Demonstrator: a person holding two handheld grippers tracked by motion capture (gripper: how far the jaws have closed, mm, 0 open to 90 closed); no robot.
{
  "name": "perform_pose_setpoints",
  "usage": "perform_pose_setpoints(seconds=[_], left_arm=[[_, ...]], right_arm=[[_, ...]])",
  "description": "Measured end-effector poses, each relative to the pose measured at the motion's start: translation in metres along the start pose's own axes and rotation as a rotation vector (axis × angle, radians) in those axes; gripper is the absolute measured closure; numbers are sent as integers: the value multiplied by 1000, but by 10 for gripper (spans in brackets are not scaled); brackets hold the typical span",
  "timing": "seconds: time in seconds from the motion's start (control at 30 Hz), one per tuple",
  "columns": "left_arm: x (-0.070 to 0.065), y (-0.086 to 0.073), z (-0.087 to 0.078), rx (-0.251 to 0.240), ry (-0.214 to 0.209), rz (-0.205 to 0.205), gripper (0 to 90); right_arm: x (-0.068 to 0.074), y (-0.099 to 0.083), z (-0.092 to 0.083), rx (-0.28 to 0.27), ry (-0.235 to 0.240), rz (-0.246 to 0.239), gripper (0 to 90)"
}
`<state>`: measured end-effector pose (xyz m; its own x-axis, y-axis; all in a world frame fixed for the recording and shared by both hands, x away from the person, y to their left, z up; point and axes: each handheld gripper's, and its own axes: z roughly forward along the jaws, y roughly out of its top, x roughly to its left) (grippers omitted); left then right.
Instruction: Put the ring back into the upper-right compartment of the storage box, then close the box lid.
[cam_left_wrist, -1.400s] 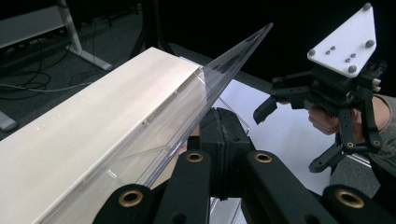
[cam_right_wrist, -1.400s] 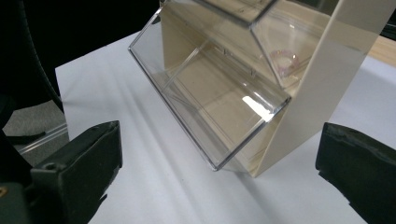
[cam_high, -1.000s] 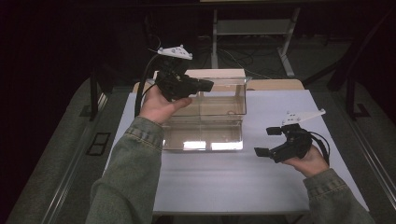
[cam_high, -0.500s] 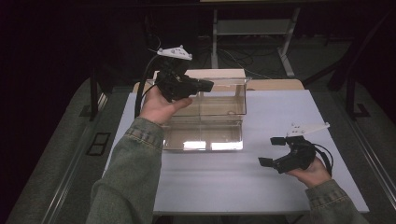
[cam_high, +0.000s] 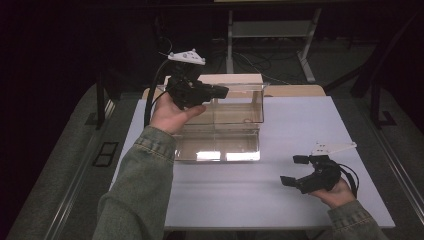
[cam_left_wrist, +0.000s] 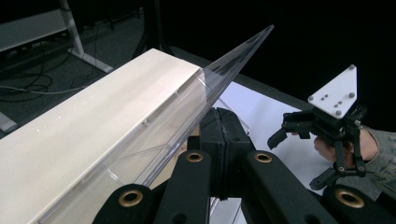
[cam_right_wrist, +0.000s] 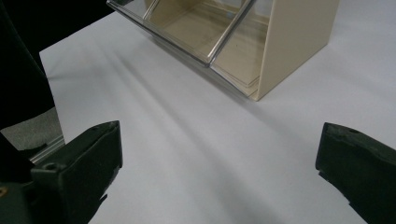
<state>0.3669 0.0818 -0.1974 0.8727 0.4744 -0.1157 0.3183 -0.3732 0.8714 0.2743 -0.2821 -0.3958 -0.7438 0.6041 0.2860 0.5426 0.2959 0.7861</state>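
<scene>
Left gripper (cam_high: 220, 91) is raised at the far left of the table (cam_high: 300, 125), its jaws clamped on the top edge of the clear lid (cam_left_wrist: 224, 74) of a beige box (cam_high: 220, 125). In the left gripper view the two black jaws stand pressed together, with the clear panel rising slantwise from between them and the pale top of the box running along beside it. The box sits on the white table surface, left of centre and toward the far edge, its transparent front facing the near side; the lid is lifted and tilted.

Right gripper (cam_high: 296, 171) lies low over the near right part of the table, well apart from the box, held in the person's right hand (cam_high: 340, 192). Its jaws stand wide and released, with nothing but bare white surface between them in the right gripper view. That view shows the box's beige side wall and clear front at the far edge.
</scene>
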Motion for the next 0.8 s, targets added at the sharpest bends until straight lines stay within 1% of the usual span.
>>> perform_pose_setpoints(seconds=[0.13,0.3,0.33,0.47,0.57,0.6,0.8], left_arm=[[0,-1,0,-1,4,2,895],[0,-3,-1,-12,7,-3,894],[-1,-3,-1,-13,10,-6,894],[-1,-9,-4,-30,16,-11,894],[-1,-13,-6,-43,19,-17,894],[-1,-14,-7,-49,19,-20,894],[-5,-23,-7,-54,13,-13,894]], right_arm=[[-1,-6,1,3,-4,0,3],[-3,-13,1,10,-13,26,3],[-4,-15,1,15,-16,19,3],[-4,-20,-1,19,-18,39,3],[-5,-22,-2,10,-26,38,3],[-5,-22,-2,1,-32,46,3],[-6,-22,-4,-5,-36,56,3]])
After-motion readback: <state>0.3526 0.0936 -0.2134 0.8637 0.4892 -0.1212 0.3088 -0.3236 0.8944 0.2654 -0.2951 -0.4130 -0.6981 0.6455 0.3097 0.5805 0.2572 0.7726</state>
